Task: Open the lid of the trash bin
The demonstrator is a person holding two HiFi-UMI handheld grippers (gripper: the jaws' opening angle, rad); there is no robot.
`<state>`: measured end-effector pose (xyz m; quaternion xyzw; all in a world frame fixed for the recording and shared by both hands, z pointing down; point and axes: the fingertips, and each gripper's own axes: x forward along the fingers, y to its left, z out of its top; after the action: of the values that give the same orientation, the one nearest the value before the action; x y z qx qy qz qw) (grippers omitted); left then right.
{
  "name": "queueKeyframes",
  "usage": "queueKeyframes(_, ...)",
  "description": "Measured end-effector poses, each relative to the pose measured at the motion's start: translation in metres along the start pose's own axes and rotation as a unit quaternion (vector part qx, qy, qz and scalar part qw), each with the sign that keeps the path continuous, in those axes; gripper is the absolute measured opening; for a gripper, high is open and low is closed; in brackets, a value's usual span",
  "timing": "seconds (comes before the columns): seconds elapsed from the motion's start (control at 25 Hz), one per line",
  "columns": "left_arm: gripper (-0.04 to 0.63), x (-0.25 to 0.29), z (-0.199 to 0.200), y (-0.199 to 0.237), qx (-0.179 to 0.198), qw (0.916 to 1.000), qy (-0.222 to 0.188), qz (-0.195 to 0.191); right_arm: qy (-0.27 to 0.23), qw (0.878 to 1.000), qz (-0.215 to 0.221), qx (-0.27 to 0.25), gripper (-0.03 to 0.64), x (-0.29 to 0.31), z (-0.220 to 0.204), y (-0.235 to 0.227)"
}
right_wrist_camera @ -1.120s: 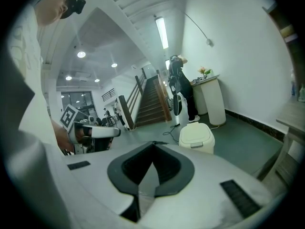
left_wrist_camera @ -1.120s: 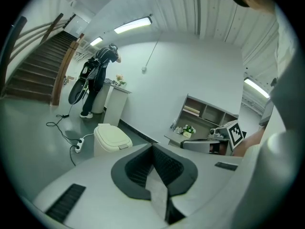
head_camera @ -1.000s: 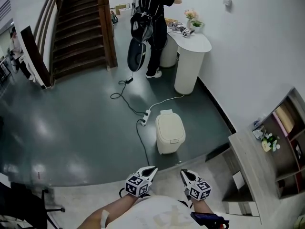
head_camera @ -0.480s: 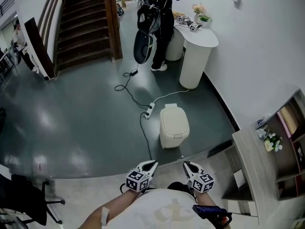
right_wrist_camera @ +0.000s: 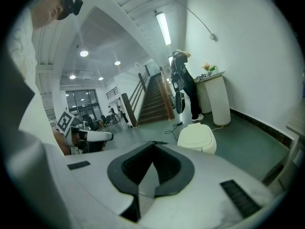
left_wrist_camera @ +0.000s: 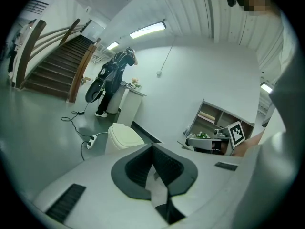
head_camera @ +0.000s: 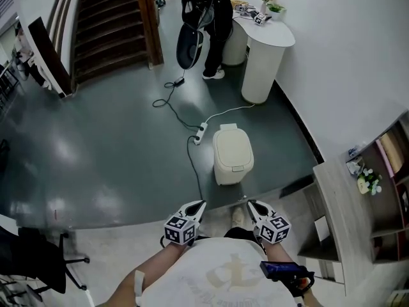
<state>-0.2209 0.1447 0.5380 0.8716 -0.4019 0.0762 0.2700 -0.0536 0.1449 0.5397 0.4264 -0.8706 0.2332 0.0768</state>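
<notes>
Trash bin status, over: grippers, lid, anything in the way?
Left gripper and right gripper shut, empty. Trash bin ahead on floor, lid closed, untouched. Power strip and cable lie left of it.

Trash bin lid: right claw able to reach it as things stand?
Probably not yet. The right claw, shut, sits near the body, with bare floor between it and the closed lid of the trash bin. Nothing blocks the path; the power strip lies aside.
</notes>
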Motion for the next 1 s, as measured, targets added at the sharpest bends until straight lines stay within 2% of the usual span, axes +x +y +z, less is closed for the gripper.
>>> queueKeyframes(0.56,0.015,0.081,0.030,0.015,-0.012,0.9984,0.016,0.052,0.023,0.998,0.052,-0.009,0.005,0.043,0.038,-0.079)
queueKeyframes(1.0,0.015,0.164,0.058,0.011,-0.003,0.9973,0.041,0.061,0.023,0.998,0.065,0.006,0.005,0.071,0.068,-0.163)
